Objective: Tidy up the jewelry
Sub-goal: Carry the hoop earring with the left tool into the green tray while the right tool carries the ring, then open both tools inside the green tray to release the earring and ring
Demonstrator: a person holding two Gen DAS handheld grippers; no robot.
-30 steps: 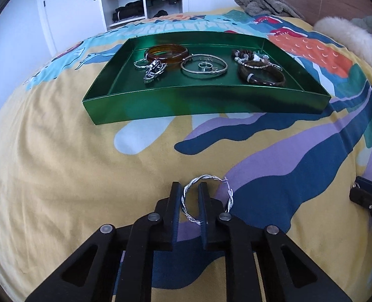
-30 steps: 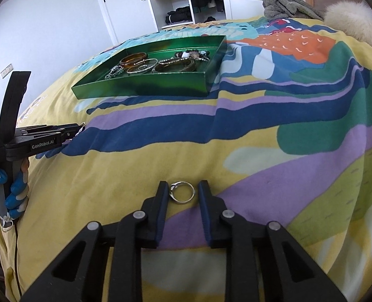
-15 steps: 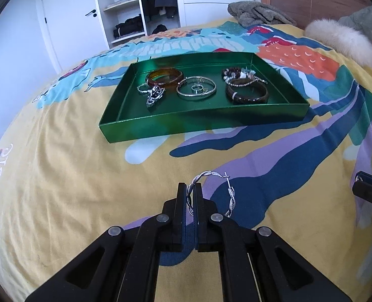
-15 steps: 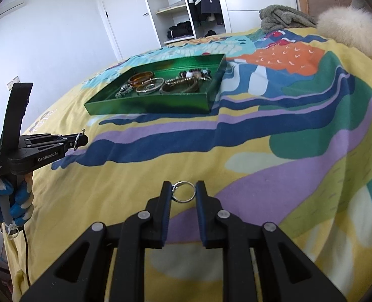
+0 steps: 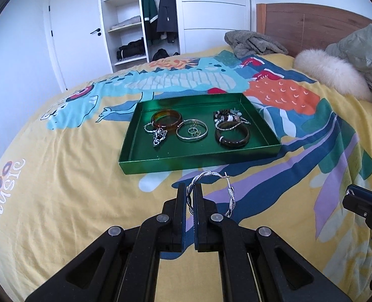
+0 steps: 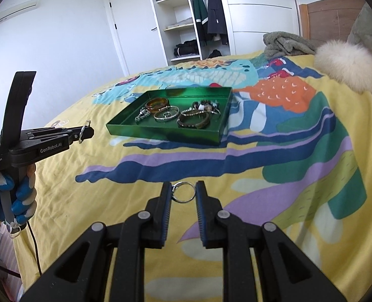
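It is a bright bedroom with white wardrobes, an open shelf of folded clothes and a wooden headboard [image 5: 311, 22]. The wide bed is covered by a yellow duvet printed with a cartoon dinosaur [image 5: 60, 176], soft and faintly creased, so anything set on it sinks a little.

Toward the middle of the bed sits a shallow green metallic rectangular tray [image 5: 196, 162]. In it lie an amber bangle [image 5: 166, 120], a thin silver bangle [image 5: 192, 133], a dark brown bangle [image 5: 232, 138], a beaded bracelet and a silver chain piece.

Nearer the person, the left gripper [image 5: 192, 196] is clamped onto a large twisted silver hoop earring [image 5: 230, 196]. The jaws pinch one side of the hoop while the rest juts free to the right, above the duvet and short of the tray's near wall. From the right wrist view the same gripper [image 6: 85, 133] is held in a hand in a blue and white glove [image 6: 12, 196].

The right gripper [image 6: 183, 193] grips a small plain silver ring [image 6: 183, 192] across its width, also clear of the bed.

Both pieces look very light, hard and smooth. I'd judge the hoop thin enough to bend or swing if squeezed hard, best held on its twisted wire. The ring looks stiff but slippery, and could pop out sideways; a hold square across it seems right.
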